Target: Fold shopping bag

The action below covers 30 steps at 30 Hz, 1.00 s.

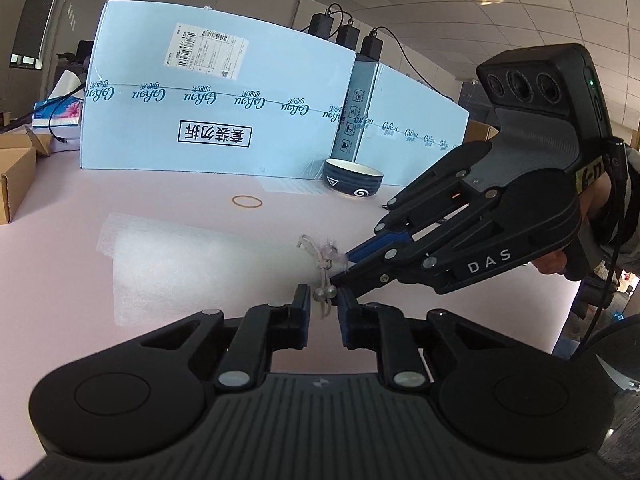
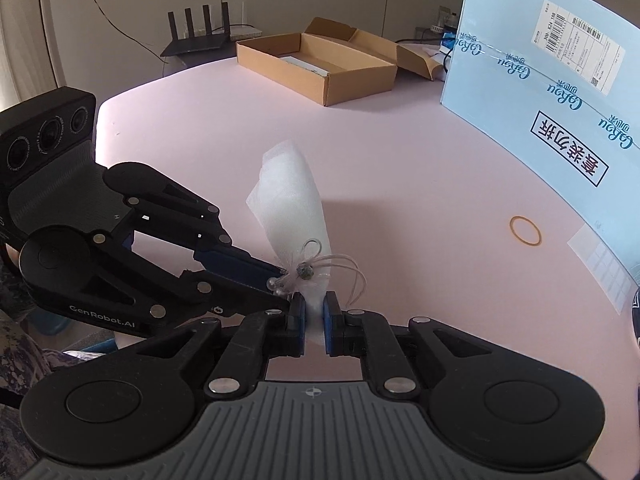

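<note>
The white bag (image 2: 290, 208) lies gathered on the pink surface (image 2: 400, 168), its drawstring (image 2: 308, 266) end bunched with small beads. The right tongs (image 2: 314, 312) pinch the bag's neck between their blue pads. The left tongs (image 1: 324, 302) stand slightly spread, the string (image 1: 322, 276) hanging loose in the gap between them. A rubber band (image 1: 247, 201) and a dark bowl (image 1: 353, 185) sit nearer the blue box (image 1: 212, 104).
</note>
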{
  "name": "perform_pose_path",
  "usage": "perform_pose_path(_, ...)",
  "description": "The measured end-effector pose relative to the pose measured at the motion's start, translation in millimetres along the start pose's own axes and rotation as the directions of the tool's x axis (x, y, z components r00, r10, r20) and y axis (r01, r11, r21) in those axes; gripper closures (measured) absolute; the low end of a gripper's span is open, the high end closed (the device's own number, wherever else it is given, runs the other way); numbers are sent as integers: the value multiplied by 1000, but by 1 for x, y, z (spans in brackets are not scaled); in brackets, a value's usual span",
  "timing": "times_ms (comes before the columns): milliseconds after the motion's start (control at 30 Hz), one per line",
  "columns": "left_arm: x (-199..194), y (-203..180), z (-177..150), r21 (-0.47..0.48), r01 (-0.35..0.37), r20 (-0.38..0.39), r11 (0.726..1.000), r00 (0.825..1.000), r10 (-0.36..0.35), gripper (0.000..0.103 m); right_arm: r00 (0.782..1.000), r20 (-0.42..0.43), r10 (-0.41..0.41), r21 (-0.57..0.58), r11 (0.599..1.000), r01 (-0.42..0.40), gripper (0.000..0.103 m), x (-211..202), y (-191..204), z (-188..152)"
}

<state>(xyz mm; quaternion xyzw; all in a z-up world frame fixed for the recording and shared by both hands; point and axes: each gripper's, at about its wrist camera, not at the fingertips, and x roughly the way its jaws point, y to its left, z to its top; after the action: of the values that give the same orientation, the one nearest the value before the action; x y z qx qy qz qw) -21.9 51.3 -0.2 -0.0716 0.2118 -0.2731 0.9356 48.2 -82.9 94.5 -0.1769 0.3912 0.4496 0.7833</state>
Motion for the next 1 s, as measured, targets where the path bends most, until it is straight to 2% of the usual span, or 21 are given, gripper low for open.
perform_pose_path(67, -1, 0, -1, 3, 5, 0, 1000, 1000, -5, 91, 1000, -2, 6, 6, 1000, -6, 95, 1, -1, 0)
perform_pose_path(133, -2, -1, -2, 18, -6, 6, 1000, 1000, 6, 97, 1000, -5, 10, 13, 1000, -10, 95, 2, -1, -1)
perform_pose_path(267, 0, -3, -2, 90, -68, -11, 994, 998, 70, 97, 999, -7, 46, 55, 997, -46, 95, 0, -4, -3)
perform_pose_path(400, 1, -4, -2, 149, -138, -14, 979, 990, 141, 97, 995, 18, 101, 173, 979, -103, 95, -3, -16, -4)
perform_pose_path(467, 0, -4, -3, 161, -156, -9, 974, 987, 160, 97, 988, 43, 149, 258, 954, -155, 95, -5, -26, -6)
perform_pose_path(533, -1, -5, -3, 175, -186, 0, 967, 982, 188, 97, 972, 99, 215, 381, 894, -237, 95, -6, -39, -11)
perform_pose_path(567, -2, -5, -4, 175, -195, 8, 965, 980, 196, 97, 960, 137, 243, 445, 851, -279, 95, -7, -47, -14)
perform_pose_path(633, -4, -5, -4, 167, -185, 11, 968, 983, 186, 96, 934, 220, 283, 568, 741, -358, 95, -6, -63, -25)
perform_pose_path(767, -1, -10, -6, 171, -170, 5, 970, 985, 172, 96, 883, 320, 344, 685, 560, -466, 95, 2, -82, -40)
perform_pose_path(800, 0, -10, -7, 173, -170, 2, 970, 985, 173, 96, 878, 319, 356, 695, 542, -472, 95, 5, -82, -42)
perform_pose_path(933, 4, -8, -6, 164, -192, -3, 968, 981, 195, 96, 895, 270, 356, 695, 571, -437, 95, 6, -77, -44)
perform_pose_path(1000, 4, -7, -6, 161, -201, -4, 966, 979, 205, 96, 907, 253, 337, 676, 610, -415, 95, 2, -75, -42)
